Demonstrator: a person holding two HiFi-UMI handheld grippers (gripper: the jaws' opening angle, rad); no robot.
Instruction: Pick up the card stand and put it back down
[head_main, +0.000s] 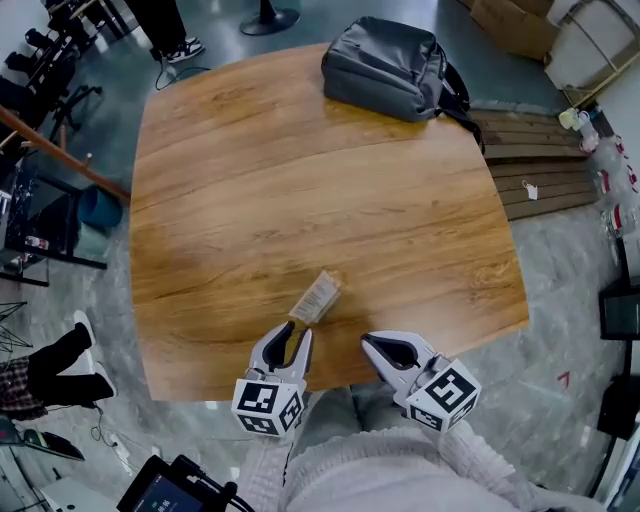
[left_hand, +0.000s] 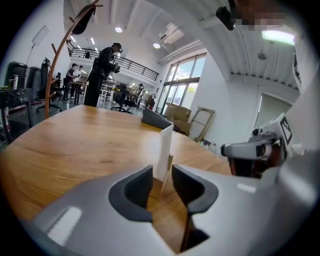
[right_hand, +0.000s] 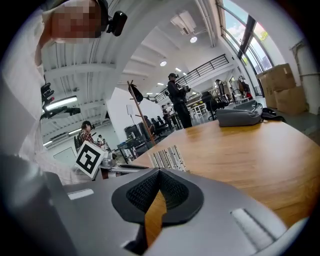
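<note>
The card stand's (left_hand: 165, 150) foot was hidden behind the left tool's (left_hand: 161, 174) jaws in the left gripper view. Seen from the right tool (right_hand: 159, 175), its lower part lay behind the tool's body, and its striped print was too small to read. Both tools covered the worktop's (head_main: 300, 200) near edge.

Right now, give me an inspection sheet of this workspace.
Surface: wooden table, rounded corners.
Job's things: card stand standing near the front edge.
Clutter: grey backpack at the far edge.
Grippers: left gripper open, card stand between its jaws; right gripper shut, empty.
Cables: nothing seen on the table; loose leads on the floor at left.
Surroundings: person standing beyond the table, cardboard boxes, slatted bench.
</note>
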